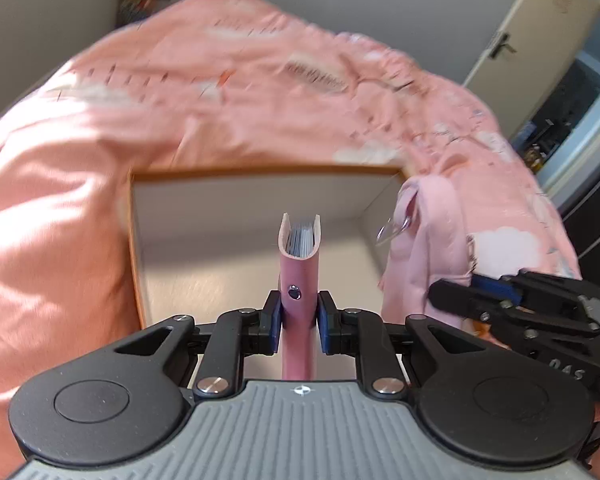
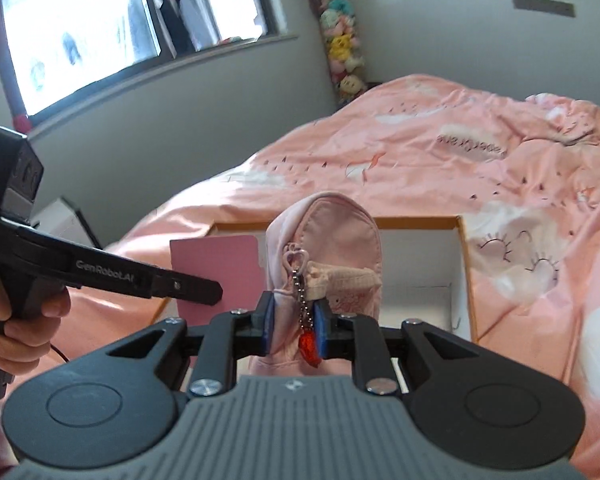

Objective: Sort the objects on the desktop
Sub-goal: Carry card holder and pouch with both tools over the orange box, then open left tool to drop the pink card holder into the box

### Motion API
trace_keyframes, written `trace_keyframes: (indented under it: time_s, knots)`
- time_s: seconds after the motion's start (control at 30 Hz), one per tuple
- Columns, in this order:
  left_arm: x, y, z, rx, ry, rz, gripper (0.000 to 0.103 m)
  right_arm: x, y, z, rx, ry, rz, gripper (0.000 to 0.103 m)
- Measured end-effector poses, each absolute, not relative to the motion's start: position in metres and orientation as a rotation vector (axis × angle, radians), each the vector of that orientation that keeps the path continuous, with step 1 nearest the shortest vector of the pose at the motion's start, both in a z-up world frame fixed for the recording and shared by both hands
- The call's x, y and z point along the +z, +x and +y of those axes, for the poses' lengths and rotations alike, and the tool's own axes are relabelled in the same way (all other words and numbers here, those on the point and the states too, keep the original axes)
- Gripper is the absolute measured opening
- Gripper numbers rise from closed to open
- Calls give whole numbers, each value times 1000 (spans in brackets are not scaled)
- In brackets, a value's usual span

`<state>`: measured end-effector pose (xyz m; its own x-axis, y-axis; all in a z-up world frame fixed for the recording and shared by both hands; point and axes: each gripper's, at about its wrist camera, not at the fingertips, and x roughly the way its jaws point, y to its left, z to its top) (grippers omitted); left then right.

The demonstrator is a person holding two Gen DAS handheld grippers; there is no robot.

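My left gripper is shut on a pink notebook, spine toward the camera, held upright over an open white box with an orange rim. The notebook also shows in the right wrist view. My right gripper is shut on a pale pink pouch with a bead chain and a red charm, held over the same box. In the left wrist view the pouch hangs at the box's right side, with the right gripper below it.
The box lies on a bed under a pink patterned duvet. A column of plush toys hangs in the corner by the window. A door stands at the right.
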<state>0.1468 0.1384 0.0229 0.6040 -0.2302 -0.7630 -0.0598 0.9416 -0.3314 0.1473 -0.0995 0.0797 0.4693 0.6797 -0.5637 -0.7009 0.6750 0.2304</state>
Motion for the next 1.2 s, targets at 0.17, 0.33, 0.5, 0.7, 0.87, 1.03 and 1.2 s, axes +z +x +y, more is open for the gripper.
trace_keyframes:
  time_s: [0.17, 0.33, 0.5, 0.7, 0.87, 1.03, 1.2]
  knots:
    - [-9, 160, 142, -103, -363, 1050, 20, 58, 161, -76, 905, -38, 792, 21]
    - [-25, 170, 138, -113, -314, 1156, 20, 34, 168, -60, 923, -66, 913, 21]
    - [-33, 178, 132, -124, -282, 1206, 20, 14, 179, -61, 917, -7, 1000, 21]
    - [-34, 184, 130, -97, -243, 1241, 23, 3, 184, -59, 907, 21, 1046, 22]
    - [-35, 181, 132, -66, -216, 1246, 26, -4, 183, -49, 909, 12, 1063, 22]
    - [-29, 172, 125, -47, -119, 1186, 33, -5, 184, -44, 907, 14, 1076, 22]
    - [-4, 155, 128, -28, -109, 1078, 38, -6, 184, -40, 901, 20, 1084, 22]
